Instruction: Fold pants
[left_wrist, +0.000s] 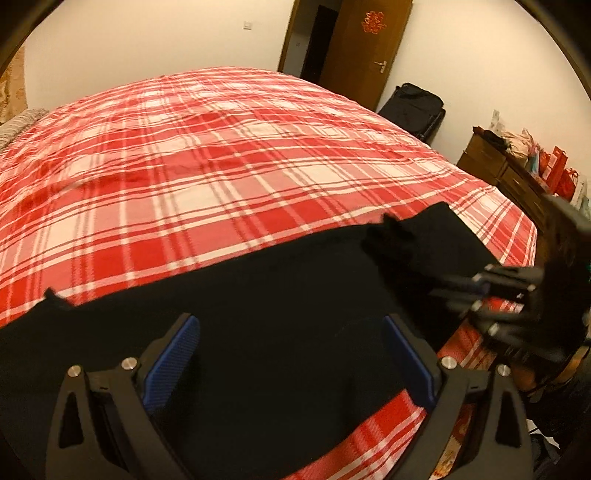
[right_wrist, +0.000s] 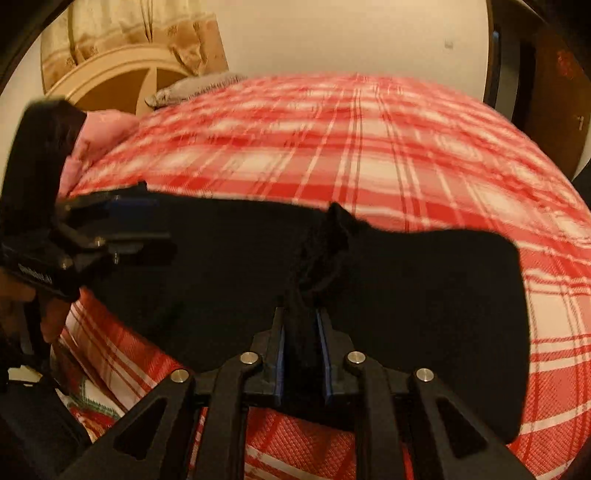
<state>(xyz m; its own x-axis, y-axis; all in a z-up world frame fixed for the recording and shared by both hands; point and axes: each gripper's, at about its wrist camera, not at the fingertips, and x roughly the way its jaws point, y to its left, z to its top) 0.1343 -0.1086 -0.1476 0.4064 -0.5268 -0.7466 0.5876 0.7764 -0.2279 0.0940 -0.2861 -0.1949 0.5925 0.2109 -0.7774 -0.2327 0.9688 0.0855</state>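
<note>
Black pants (left_wrist: 258, 295) lie across the near edge of a bed with a red and white plaid cover (left_wrist: 221, 155). My left gripper (left_wrist: 291, 354) is open, its blue pads (left_wrist: 173, 365) wide apart above the black cloth. My right gripper (right_wrist: 301, 332) is shut on a bunched fold of the pants (right_wrist: 424, 295). The right gripper also shows at the right of the left wrist view (left_wrist: 461, 284). The left gripper shows at the left of the right wrist view (right_wrist: 147, 229), open over the cloth's left end.
A brown door (left_wrist: 365, 48) and a black bag (left_wrist: 413, 107) stand behind the bed. A wooden dresser (left_wrist: 495, 162) with red bags is at the right. A pink pillow (right_wrist: 99, 136), a grey pillow (right_wrist: 195, 88) and the headboard (right_wrist: 110, 81) are at the far left.
</note>
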